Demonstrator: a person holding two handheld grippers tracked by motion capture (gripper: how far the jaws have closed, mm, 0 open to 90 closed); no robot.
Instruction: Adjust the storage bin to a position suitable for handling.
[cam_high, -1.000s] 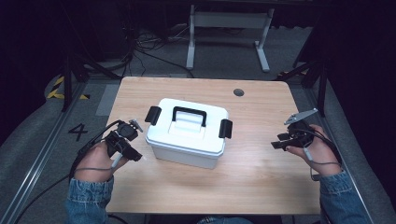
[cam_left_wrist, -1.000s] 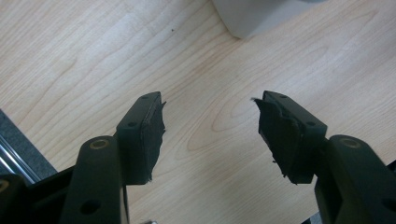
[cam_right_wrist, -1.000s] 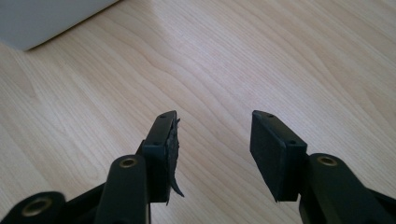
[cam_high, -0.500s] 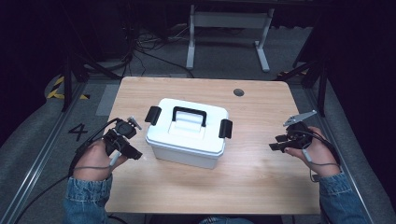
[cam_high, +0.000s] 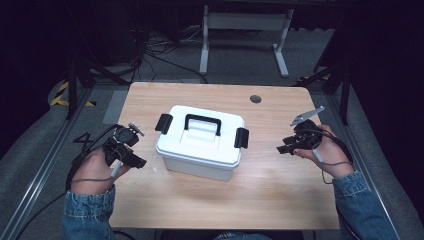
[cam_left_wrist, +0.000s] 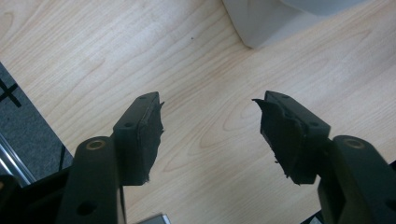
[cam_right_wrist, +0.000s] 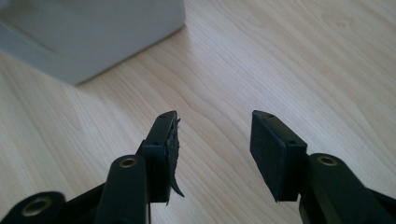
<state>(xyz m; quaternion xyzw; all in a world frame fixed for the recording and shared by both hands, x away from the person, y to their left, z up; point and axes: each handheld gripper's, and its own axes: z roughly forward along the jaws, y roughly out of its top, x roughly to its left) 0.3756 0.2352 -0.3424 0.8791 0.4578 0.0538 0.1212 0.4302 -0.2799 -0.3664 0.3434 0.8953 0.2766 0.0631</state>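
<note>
Jaws released on both sides: the left gripper (cam_high: 131, 154) and the right gripper (cam_high: 287, 146) each stand parted over bare wood, nothing between their black pads, as a person in denim sleeves holds one in each hand at a pale wooden desk (cam_high: 280, 200). In the left gripper view the left gripper (cam_left_wrist: 208, 122) points across the grain toward a corner of the white storage box (cam_left_wrist: 261, 21) at the top edge, well apart from it; in the right gripper view the right gripper (cam_right_wrist: 214, 135) looks along the desk toward the box's grey-white wall (cam_right_wrist: 88, 32) at upper left, likewise clear of it. From the high view the white storage box (cam_high: 200, 142) sits near the middle of the desk, lid on, its black handle (cam_high: 202, 122) lying across the top and a black latch at each end, the left latch (cam_high: 163, 123) and the right latch (cam_high: 241, 137) both down against the sides. The grippers flank it, one on each side, neither touching it. A small dark round hole (cam_high: 255, 98) marks the desk's far side
</note>
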